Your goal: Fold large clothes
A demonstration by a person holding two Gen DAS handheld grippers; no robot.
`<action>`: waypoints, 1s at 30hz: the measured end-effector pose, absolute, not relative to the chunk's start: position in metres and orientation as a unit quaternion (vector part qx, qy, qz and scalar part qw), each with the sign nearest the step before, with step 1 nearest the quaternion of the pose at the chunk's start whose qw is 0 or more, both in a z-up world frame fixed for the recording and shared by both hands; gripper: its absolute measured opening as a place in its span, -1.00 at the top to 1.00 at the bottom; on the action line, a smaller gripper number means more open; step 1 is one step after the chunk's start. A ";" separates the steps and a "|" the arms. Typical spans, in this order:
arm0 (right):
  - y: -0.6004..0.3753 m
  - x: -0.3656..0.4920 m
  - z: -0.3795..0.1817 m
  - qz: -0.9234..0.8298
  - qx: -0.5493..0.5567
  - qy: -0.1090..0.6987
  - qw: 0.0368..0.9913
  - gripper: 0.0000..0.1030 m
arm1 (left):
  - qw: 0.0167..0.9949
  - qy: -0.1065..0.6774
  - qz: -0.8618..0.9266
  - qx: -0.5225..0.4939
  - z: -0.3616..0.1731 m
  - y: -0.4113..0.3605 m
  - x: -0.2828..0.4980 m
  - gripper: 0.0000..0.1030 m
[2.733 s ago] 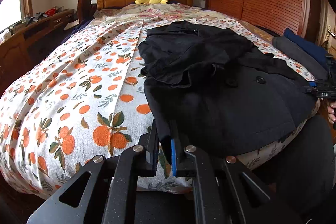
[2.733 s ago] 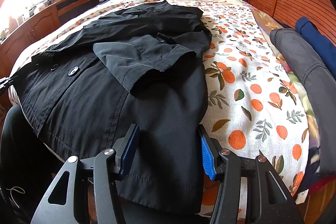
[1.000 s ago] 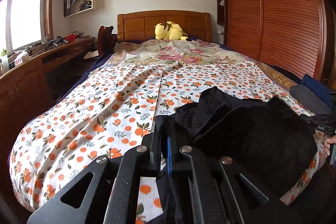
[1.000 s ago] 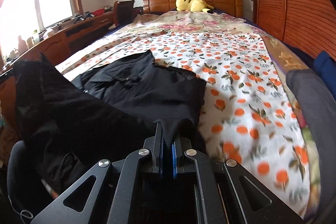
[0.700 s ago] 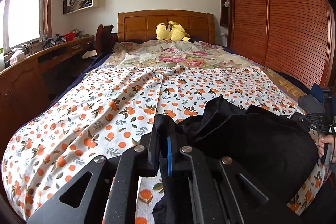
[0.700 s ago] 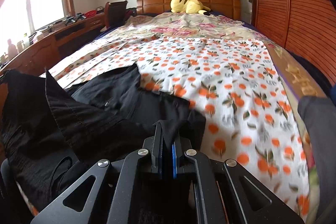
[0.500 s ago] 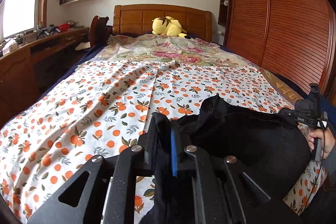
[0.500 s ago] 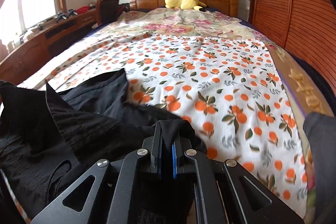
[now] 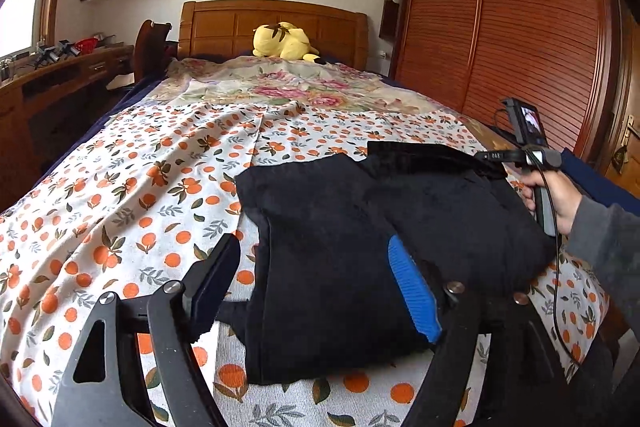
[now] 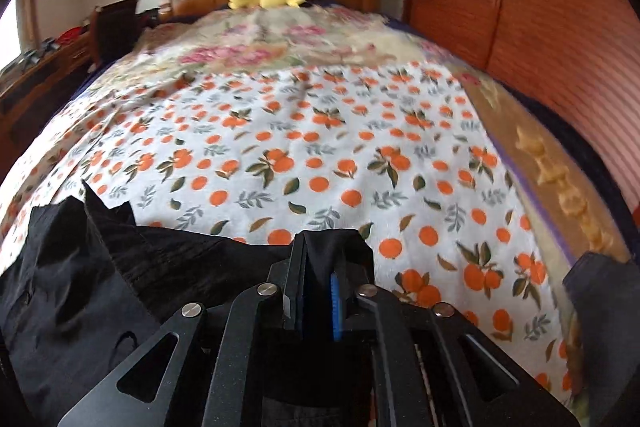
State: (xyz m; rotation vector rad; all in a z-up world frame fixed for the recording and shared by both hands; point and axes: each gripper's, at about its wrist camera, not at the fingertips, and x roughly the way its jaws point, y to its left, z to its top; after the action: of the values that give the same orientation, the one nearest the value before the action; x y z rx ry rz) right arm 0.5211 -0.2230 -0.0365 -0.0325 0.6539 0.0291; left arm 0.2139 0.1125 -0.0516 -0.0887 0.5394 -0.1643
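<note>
A black coat (image 9: 360,211) lies folded over in a heap on the orange-print bed sheet (image 9: 140,187), near the foot of the bed. My left gripper (image 9: 312,243) is low over its near edge. Its jaws are opening wide; the cloth lies between the fingers, untouched by the pads. In the right wrist view my right gripper (image 10: 318,267) still pinches a fold of the coat (image 10: 100,287) between its pads, though its jaws are beginning to open. The left wrist view shows a hand (image 9: 556,195) holding that right gripper (image 9: 490,155) at the coat's far right corner.
A yellow plush toy (image 9: 282,41) sits by the wooden headboard. A slatted wardrobe (image 9: 500,27) lines the right side and a desk (image 9: 48,75) the left. Dark folded clothes (image 10: 600,287) lie at the bed's right edge.
My left gripper's jaws have spread wide and let go of the coat's hem. My right gripper has carried its corner forward up the bed, and the coat now lies doubled over.
</note>
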 end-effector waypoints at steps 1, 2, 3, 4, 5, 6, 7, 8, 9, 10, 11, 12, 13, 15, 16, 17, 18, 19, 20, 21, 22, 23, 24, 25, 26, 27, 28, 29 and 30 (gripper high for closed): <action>-0.223 0.524 -0.037 0.014 -0.006 0.328 0.945 0.71 | 0.959 0.267 -0.080 -0.042 -0.053 0.111 0.213 -0.50; -0.222 0.524 -0.035 0.018 -0.001 0.326 0.945 0.66 | 0.959 0.269 -0.082 -0.043 -0.054 0.111 0.213 -0.50; -0.222 0.523 -0.033 0.022 0.004 0.325 0.945 0.39 | 0.958 0.271 -0.083 -0.044 -0.056 0.110 0.213 -0.50; -0.223 0.525 -0.029 0.025 0.009 0.325 0.945 -0.09 | 0.957 0.273 -0.084 -0.044 -0.058 0.109 0.213 -0.50; -0.223 0.524 -0.025 0.034 0.015 0.324 0.945 -0.24 | 0.957 0.275 -0.086 -0.043 -0.059 0.107 0.213 -0.50; -0.225 0.523 -0.020 0.036 0.018 0.320 0.947 -0.35 | 0.956 0.276 -0.087 -0.042 -0.060 0.107 0.214 -0.50; -0.227 0.520 -0.016 0.034 0.016 0.312 0.949 -0.39 | 0.956 0.277 -0.087 -0.040 -0.060 0.106 0.215 -0.50; -0.231 0.517 -0.012 0.032 0.010 0.306 0.951 -0.40 | 0.956 0.278 -0.088 -0.040 -0.061 0.105 0.215 -0.50; -0.231 0.514 -0.009 0.027 -0.001 0.302 0.953 -0.41 | 0.956 0.278 -0.090 -0.039 -0.061 0.103 0.215 -0.50; -0.234 0.509 -0.011 0.025 -0.010 0.300 0.954 -0.41 | 0.955 0.278 -0.091 -0.039 -0.061 0.102 0.216 -0.50; -0.234 0.505 -0.012 0.023 -0.020 0.301 0.953 -0.41 | 0.955 0.278 -0.091 -0.038 -0.060 0.101 0.216 -0.50; -0.234 0.500 -0.015 0.024 -0.029 0.303 0.952 -0.41 | 0.955 0.278 -0.092 -0.038 -0.060 0.100 0.216 -0.50; -0.233 0.496 -0.019 0.026 -0.041 0.309 0.950 -0.41 | 0.955 0.279 -0.092 -0.038 -0.060 0.100 0.216 -0.50; -0.227 0.487 -0.028 0.029 -0.075 0.321 0.944 -0.41 | 0.955 0.280 -0.091 -0.038 -0.061 0.098 0.217 -0.50; -0.224 0.481 -0.032 0.032 -0.090 0.323 0.941 -0.41 | 0.955 0.281 -0.091 -0.038 -0.061 0.098 0.217 -0.50; -0.222 0.474 -0.035 0.038 -0.102 0.324 0.940 -0.41 | 0.954 0.283 -0.092 -0.037 -0.062 0.097 0.218 -0.50; -0.220 0.466 -0.039 0.046 -0.110 0.324 0.938 -0.41 | 0.954 0.284 -0.091 -0.037 -0.063 0.097 0.218 -0.50; -0.218 0.457 -0.041 0.056 -0.115 0.324 0.937 -0.41 | 0.954 0.284 -0.092 -0.037 -0.063 0.097 0.218 -0.50; -0.215 0.447 -0.044 0.068 -0.120 0.326 0.935 -0.41 | 0.953 0.285 -0.093 -0.037 -0.063 0.096 0.218 -0.50; -0.211 0.437 -0.046 0.078 -0.127 0.328 0.933 -0.41 | 0.953 0.285 -0.094 -0.037 -0.063 0.096 0.218 -0.50; -0.209 0.428 -0.047 0.088 -0.133 0.329 0.931 -0.41 | 0.953 0.285 -0.094 -0.036 -0.063 0.096 0.218 -0.50; -0.204 0.416 -0.048 0.100 -0.138 0.328 0.929 -0.41 | 0.953 0.286 -0.095 -0.035 -0.064 0.094 0.218 -0.50; -0.200 0.403 -0.048 0.113 -0.140 0.327 0.928 -0.41 | 0.953 0.287 -0.095 -0.034 -0.064 0.093 0.217 -0.50; -0.198 0.390 -0.047 0.124 -0.139 0.325 0.927 -0.41 | 0.952 0.288 -0.096 -0.033 -0.065 0.092 0.217 -0.50; -0.194 0.378 -0.046 0.137 -0.136 0.324 0.926 -0.41 | 0.952 0.289 -0.098 -0.031 -0.065 0.090 0.217 -0.50; -0.192 0.366 -0.045 0.150 -0.131 0.324 0.925 -0.41 | 0.952 0.290 -0.099 -0.030 -0.066 0.089 0.217 -0.50; -0.188 0.356 -0.046 0.166 -0.128 0.324 0.923 -0.41 | 0.951 0.291 -0.100 -0.029 -0.066 0.088 0.216 -0.50; -0.184 0.349 -0.047 0.181 -0.131 0.328 0.918 -0.41 | 0.951 0.291 -0.101 -0.027 -0.067 0.086 0.215 -0.50; -0.176 0.340 -0.050 0.196 -0.142 0.332 0.912 -0.41 | 0.950 0.293 -0.103 -0.025 -0.068 0.084 0.215 -0.50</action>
State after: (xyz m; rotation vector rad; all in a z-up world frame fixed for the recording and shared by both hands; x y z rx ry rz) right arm 0.3402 -0.1760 -0.0500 -0.2928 0.6848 0.4031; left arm 0.2147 0.0840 -0.0676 -0.0518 0.5951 -0.2093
